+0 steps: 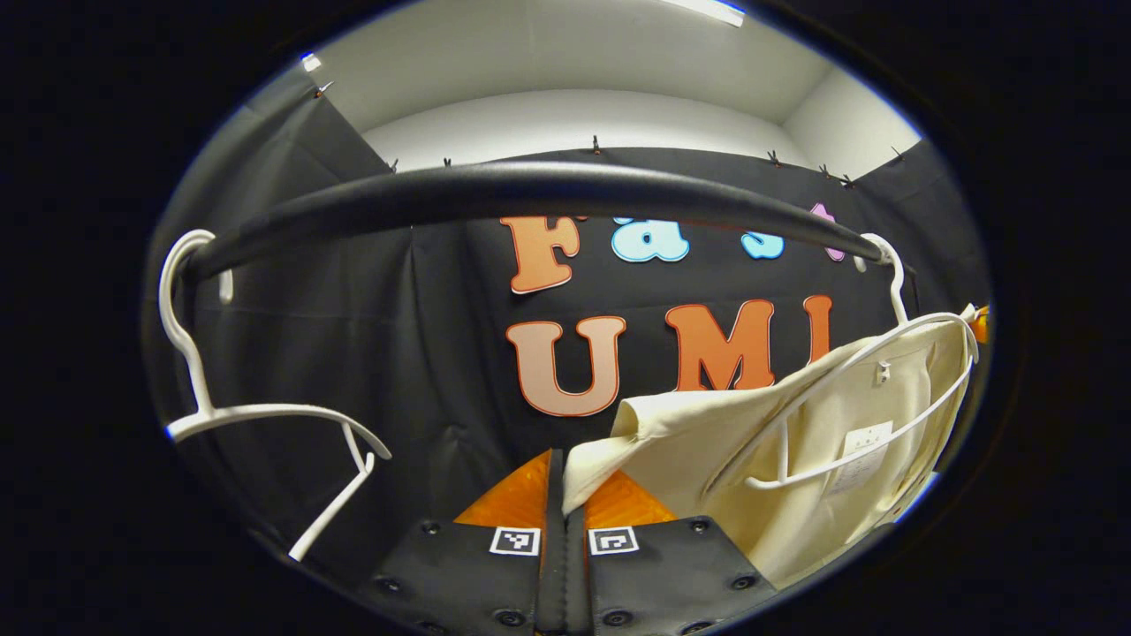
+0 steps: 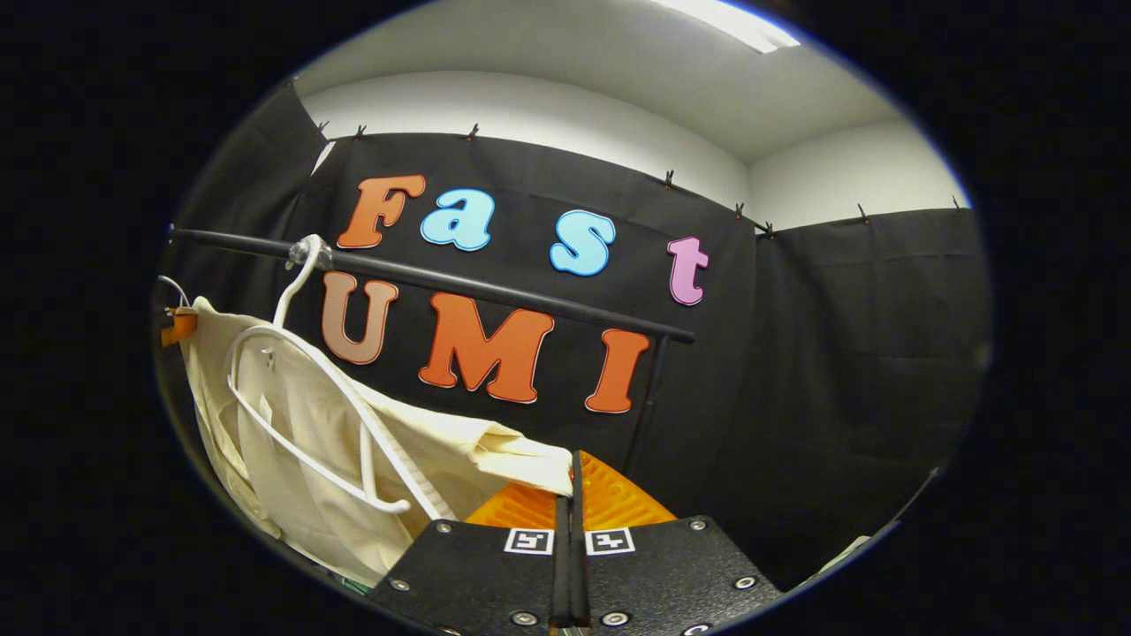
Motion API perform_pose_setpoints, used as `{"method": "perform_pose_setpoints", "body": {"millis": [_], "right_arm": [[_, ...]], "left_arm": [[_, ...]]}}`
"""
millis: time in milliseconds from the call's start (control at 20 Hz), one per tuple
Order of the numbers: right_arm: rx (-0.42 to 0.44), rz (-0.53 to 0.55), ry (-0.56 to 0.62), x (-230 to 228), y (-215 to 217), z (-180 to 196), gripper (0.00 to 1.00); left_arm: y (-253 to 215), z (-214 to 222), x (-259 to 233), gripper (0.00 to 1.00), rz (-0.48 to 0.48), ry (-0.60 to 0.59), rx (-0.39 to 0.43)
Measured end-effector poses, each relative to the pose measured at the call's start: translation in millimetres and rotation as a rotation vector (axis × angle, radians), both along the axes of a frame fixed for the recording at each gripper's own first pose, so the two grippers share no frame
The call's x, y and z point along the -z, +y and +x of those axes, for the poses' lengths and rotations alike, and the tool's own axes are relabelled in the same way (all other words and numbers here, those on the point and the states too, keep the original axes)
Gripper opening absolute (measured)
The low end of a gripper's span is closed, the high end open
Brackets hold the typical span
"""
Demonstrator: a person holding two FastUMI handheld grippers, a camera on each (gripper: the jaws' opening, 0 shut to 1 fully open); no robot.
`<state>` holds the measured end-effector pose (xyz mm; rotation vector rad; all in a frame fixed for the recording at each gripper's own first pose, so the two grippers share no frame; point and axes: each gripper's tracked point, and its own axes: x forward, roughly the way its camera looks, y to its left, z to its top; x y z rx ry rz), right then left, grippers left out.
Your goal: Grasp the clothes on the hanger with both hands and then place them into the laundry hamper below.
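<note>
Left hand-held gripper (image 1: 564,495): fingers pinched on cream shirt (image 1: 707,433) corner, fabric running off right toward white hanger (image 1: 848,415) on black rail (image 1: 530,190). Right hand-held gripper (image 2: 573,495): same deal, clamped on other shirt corner, shirt stretching away left. So shirt spans sideways between both, collar end on hanger. Spare empty hanger (image 1: 265,415) at rail's left end. Hamper somewhere below, so guessing pull-off-then-lower comes next.

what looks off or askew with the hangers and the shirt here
The cream shirt is stretched sideways off its white hanger, each gripper pinching a corner of it. The empty hanger hangs tilted on the black rail.
</note>
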<state>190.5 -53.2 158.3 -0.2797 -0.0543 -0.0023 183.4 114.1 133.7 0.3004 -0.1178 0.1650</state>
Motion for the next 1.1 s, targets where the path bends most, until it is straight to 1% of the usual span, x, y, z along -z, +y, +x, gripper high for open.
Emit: {"method": "perform_pose_setpoints", "body": {"millis": [150,300,550,650,750,900,1100], "right_arm": [[-0.010,0.072,0.047,23.1,-4.9,0.9,0.00],[-0.009,0.105,0.069,43.6,-9.6,-7.1,0.00],[-0.001,0.179,0.140,93.5,-8.8,-22.8,0.00],[0.014,0.185,0.157,112.2,-8.9,-31.3,0.00],[0.040,0.178,0.158,123.0,-9.8,-39.0,0.00],[0.078,0.133,0.131,127.8,-6.8,-49.8,0.00],[0.111,0.138,0.115,134.2,-1.8,-62.8,0.00]], "left_arm": [[0.3,2.7,15.9,0.06,-0.013,0.034,-0.005],[5.3,2.5,33.5,0.06,-0.036,0.070,-0.015],[21.8,-7.4,80.1,0.06,-0.105,0.156,-0.044],[26.6,-15.9,93.1,0.06,-0.111,0.178,-0.050],[28.4,-26.2,100.9,0.06,-0.097,0.193,-0.057],[25.3,-34.7,116.1,0.06,-0.080,0.210,-0.057],[11.6,-37.2,127.0,0.06,-0.090,0.228,-0.029]]}}
